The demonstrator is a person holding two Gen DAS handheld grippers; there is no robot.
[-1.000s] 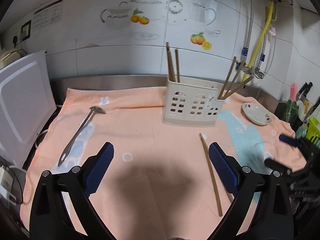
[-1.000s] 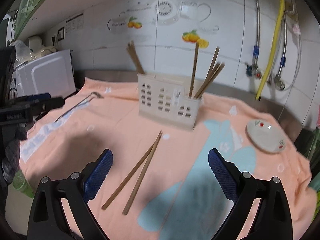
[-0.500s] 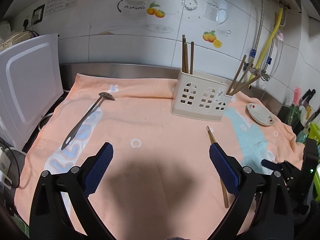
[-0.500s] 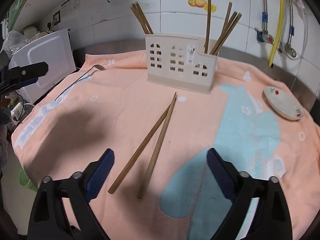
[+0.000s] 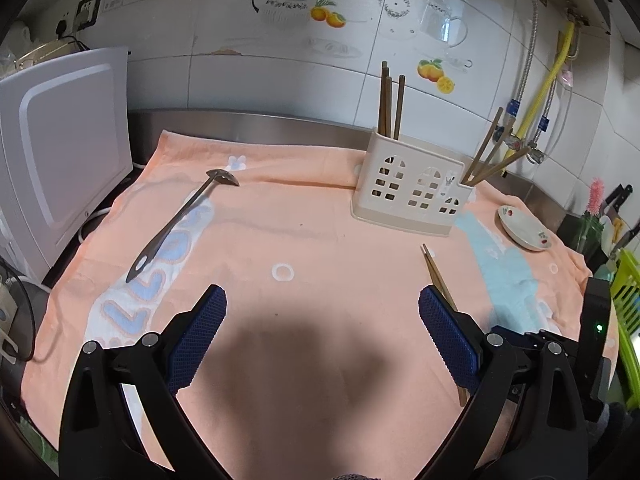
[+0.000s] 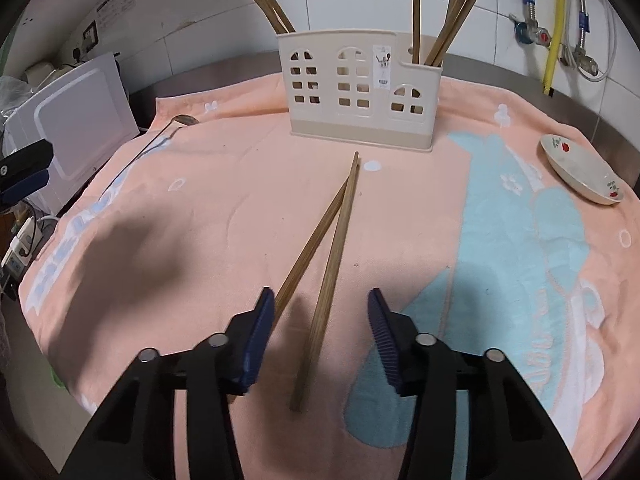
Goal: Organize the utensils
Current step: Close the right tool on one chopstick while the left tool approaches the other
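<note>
Two loose wooden chopsticks (image 6: 332, 240) lie in a V on the peach towel (image 6: 224, 200). My right gripper (image 6: 322, 308) is open, low over their near ends, with the chopsticks between its fingers. The chopsticks also show in the left wrist view (image 5: 436, 276). A cream utensil holder (image 6: 360, 92) with several chopsticks stands behind; it also shows in the left wrist view (image 5: 412, 192). A metal ladle (image 5: 180, 220) lies at the towel's left. My left gripper (image 5: 322, 320) is open and empty above the towel's front.
A small white dish (image 6: 580, 168) sits at the right, also in the left wrist view (image 5: 524, 232). A white appliance (image 5: 60, 152) stands at the left edge. Tiled wall and pipes (image 6: 552, 28) run behind. A green basket (image 5: 628, 292) and knives are at far right.
My right gripper has moved forward and down onto the loose chopsticks and its fingers have narrowed around them. My left gripper has drawn back and turned slightly left.
</note>
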